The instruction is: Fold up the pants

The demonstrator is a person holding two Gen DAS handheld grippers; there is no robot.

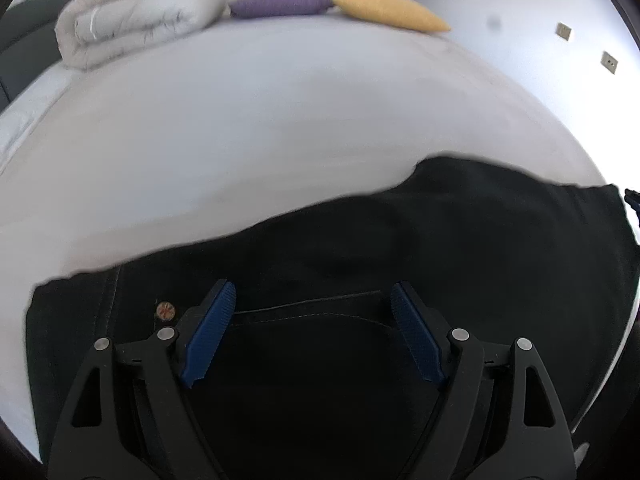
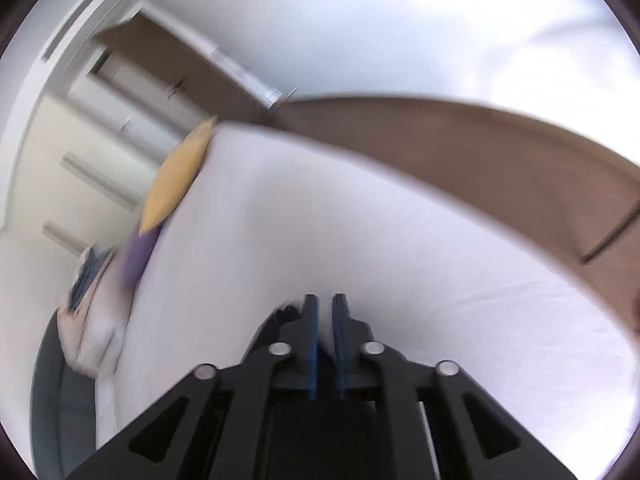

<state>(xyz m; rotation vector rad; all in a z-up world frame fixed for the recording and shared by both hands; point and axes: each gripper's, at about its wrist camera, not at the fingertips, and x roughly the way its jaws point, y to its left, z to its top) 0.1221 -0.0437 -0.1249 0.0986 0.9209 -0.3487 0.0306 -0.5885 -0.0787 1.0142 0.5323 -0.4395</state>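
On white bed point(image 1: 280, 120): black pants point(image 1: 440, 232)

Bright daylight from the right, white sheet point(image 1: 280, 120) washed out. Right wrist view smeared by motion blur; left only slightly soft. Heavy fisheye bending, dark vignette at the corners.

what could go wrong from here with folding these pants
1. The left tongs stand wide open above the black denim pants, pads off the cloth. Closing from here might pinch only the top layer near the stitched seam, so the fold would drag unevenly.
2. The right tongs are nearly shut with nothing between the pads, pointing across the white bed sheet, away from the pants; that picture is blurred, so a hasty grab there could miss the fabric.
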